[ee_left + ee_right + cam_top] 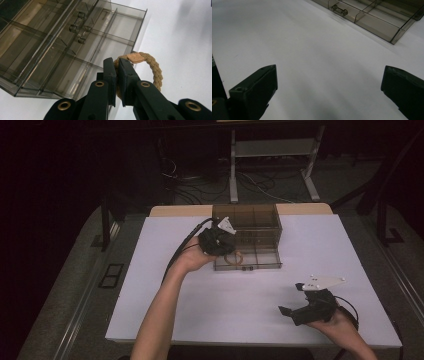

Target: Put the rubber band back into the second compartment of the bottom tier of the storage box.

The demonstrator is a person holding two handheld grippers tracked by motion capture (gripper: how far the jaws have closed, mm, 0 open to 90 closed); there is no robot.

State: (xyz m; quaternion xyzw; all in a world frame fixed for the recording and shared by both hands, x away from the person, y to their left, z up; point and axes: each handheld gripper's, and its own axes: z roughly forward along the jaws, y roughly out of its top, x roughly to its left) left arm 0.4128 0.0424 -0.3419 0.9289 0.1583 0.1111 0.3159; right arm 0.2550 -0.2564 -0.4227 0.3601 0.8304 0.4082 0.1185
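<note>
tan braided hair tie [152, 67] pinched in left gripper [116, 75] beside open drawer's [120, 35] edge; right gripper [329, 92] gapes over bare table [312, 50].

- White rectangular bench [240, 315] top, matte, sitting on a light wooden board [175, 210] that shows along the far edge.
- Grey carpeted floor [65, 285] around the bench on all sides.
- Light grey metal frame stand [272, 150] behind the bench, two feet resting on the floor.
- Tangle of black cables [200, 182] on the floor just left of that stand.
- Dark rectangular floor plate [111, 275] on the carpet, left of the bench.
</note>
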